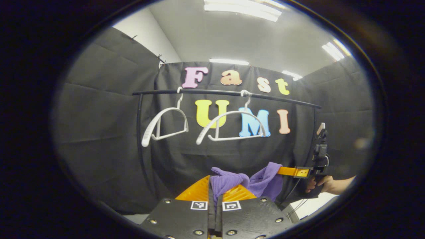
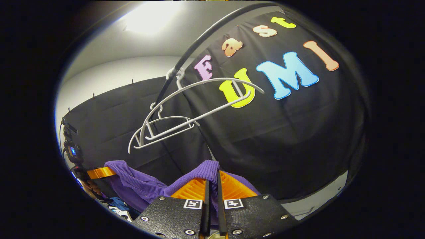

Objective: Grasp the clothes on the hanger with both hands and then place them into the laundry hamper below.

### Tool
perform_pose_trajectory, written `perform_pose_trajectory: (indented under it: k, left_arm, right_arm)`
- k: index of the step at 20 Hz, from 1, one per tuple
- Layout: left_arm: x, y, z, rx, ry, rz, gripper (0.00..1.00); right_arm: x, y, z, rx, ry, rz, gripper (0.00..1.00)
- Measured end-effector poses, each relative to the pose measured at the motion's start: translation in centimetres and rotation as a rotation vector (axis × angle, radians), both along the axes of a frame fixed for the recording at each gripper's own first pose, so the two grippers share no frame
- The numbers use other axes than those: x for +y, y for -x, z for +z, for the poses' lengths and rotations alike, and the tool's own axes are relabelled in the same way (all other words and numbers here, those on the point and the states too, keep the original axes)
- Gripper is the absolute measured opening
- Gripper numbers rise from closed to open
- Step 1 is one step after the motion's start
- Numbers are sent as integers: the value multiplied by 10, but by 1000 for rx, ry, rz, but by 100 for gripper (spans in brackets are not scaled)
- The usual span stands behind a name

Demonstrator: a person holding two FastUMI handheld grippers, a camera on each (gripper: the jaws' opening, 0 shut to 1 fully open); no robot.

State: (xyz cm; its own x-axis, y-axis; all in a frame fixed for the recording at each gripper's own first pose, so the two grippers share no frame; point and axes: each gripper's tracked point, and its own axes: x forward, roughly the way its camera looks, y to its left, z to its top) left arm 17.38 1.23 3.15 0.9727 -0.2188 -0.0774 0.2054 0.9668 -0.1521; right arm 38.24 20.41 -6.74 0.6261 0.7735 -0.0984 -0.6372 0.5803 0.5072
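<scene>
A purple knit garment [image 1: 245, 182] hangs stretched between my two grippers, off the hangers. My left gripper [image 1: 215, 191] is shut on one bunched end of it. Farther right in the left gripper view, the right gripper [image 1: 294, 171], held by a hand [image 1: 323, 184], pinches the other end. In the right gripper view my right gripper [image 2: 212, 186] is shut on a fold of the purple garment [image 2: 139, 186], and the left gripper [image 2: 99, 172] grips it at the far left. Two bare white hangers [image 1: 166, 124] [image 1: 232, 124] hang on the black rail [image 1: 225, 93].
The rail's black upright posts [image 1: 139, 139] stand left and right of the hangers. In the right gripper view both white hangers [image 2: 186, 106] swing close above my fingers. Some blue and white cloth [image 2: 118, 204] lies low at the left. A strip of white floor [image 1: 312, 204] shows below.
</scene>
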Motion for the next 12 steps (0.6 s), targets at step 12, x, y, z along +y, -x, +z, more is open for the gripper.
perform_pose_trajectory:
  k: [12]
  left_arm:
    - [-73,41,-126,146,69,-139,6]
  right_arm:
    - [-2,53,-52,58,176,-23,10]
